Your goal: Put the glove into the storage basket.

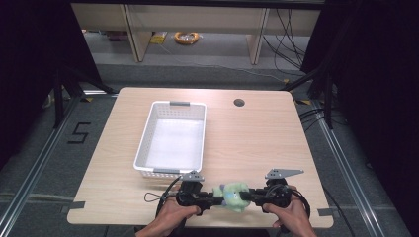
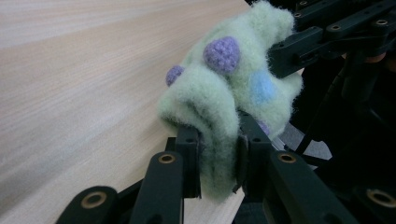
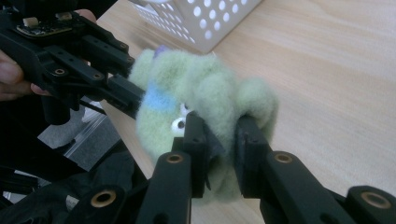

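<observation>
A fuzzy pale green sock [image 1: 233, 195] with purple and blue spots hangs bunched between my two grippers, near the table's front edge. My left gripper [image 1: 215, 198] is shut on its left end, and in the left gripper view the sock [image 2: 229, 88] is pinched between the pads [image 2: 192, 154]. From the right, my right gripper [image 1: 247, 196] is shut on the other end; in the right gripper view the sock [image 3: 201, 88] is squeezed between its fingers [image 3: 247, 154]. The left gripper [image 3: 122, 95] shows across from it there, clamping the far side.
A white perforated basket [image 1: 143, 143] stands on the wooden table [image 1: 257, 138] just behind the left gripper, its corner [image 3: 196, 23] close to the sock. A round cable hole [image 1: 239, 102] lies at the back. Bare wood spreads to the right of the basket.
</observation>
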